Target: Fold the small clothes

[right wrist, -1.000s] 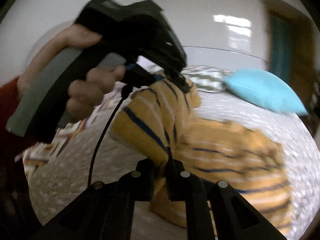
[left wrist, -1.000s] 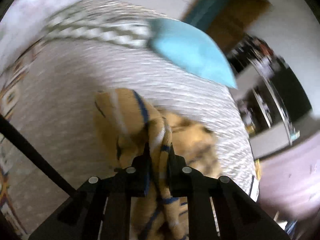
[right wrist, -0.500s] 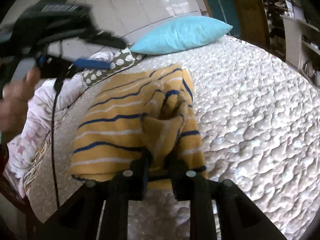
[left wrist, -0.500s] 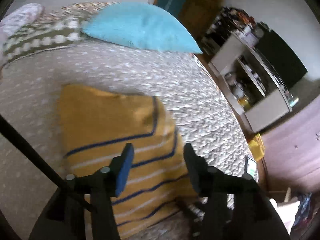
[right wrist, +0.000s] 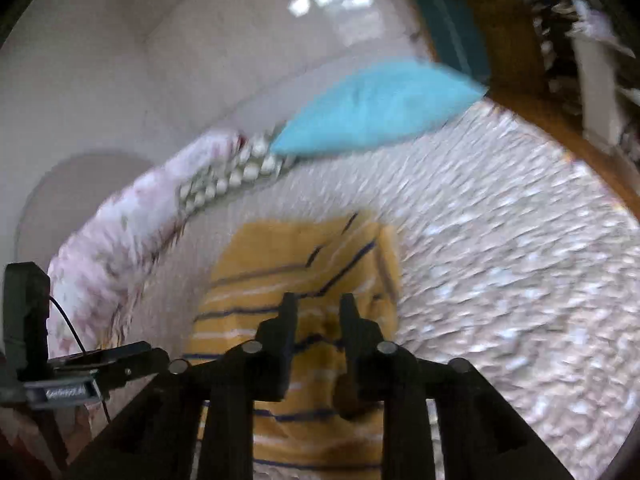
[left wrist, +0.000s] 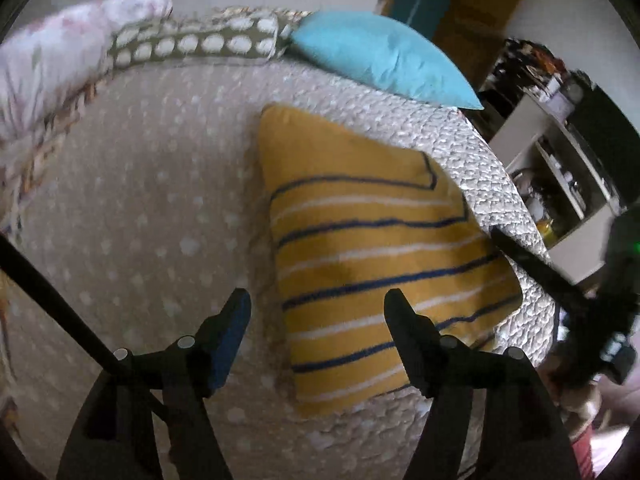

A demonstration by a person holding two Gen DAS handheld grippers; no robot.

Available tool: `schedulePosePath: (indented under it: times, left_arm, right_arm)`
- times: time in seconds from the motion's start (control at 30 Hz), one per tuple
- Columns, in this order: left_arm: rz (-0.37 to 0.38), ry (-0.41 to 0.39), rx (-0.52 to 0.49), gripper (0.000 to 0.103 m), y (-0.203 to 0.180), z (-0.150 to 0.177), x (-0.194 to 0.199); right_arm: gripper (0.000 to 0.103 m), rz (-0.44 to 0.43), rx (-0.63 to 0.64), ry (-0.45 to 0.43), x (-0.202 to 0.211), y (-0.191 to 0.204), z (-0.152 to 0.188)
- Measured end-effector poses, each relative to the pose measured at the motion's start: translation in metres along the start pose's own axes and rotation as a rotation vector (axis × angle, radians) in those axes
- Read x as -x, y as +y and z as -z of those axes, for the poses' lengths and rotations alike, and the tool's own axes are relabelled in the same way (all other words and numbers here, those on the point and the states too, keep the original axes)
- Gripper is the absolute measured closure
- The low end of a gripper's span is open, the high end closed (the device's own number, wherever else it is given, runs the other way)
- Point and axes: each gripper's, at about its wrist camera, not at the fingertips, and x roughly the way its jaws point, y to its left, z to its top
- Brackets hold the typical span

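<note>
A yellow garment with navy and white stripes (left wrist: pixel 372 248) lies folded flat on the quilted bedspread (left wrist: pixel 152 208). My left gripper (left wrist: pixel 318 306) is open and empty, held above the garment's near left edge. The right gripper's body shows at the right edge of the left wrist view (left wrist: pixel 600 320). In the right wrist view the garment (right wrist: pixel 304 280) lies below my right gripper (right wrist: pixel 318 308), whose fingers stand apart with nothing between them. The left gripper's body shows at the lower left of the right wrist view (right wrist: pixel 72 376).
A turquoise pillow (left wrist: pixel 380 60) and a spotted olive pillow (left wrist: pixel 200 40) lie at the head of the bed. A floral blanket (left wrist: pixel 52 64) lies at the far left. White shelves with clutter (left wrist: pixel 560 168) stand beyond the bed's right edge.
Both grippers held the garment lifted one second ago. The left let go first, then the right. The garment now lies folded flat and both grippers have drawn back above it.
</note>
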Motion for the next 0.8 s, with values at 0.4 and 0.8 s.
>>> schedulePosePath:
  times: [0.4, 0.8]
  left_arm:
    - [0.183, 0.005, 0.123, 0.018, 0.026, -0.003, -0.028]
    - [0.206, 0.059, 0.09, 0.054, -0.002, -0.015, -0.052]
  right_arm:
    - [0.019, 0.147, 0.035, 0.027, -0.017, -0.004, -0.007]
    - [0.058, -0.145, -0.134, 0.175, -0.073, -0.02, -0.012]
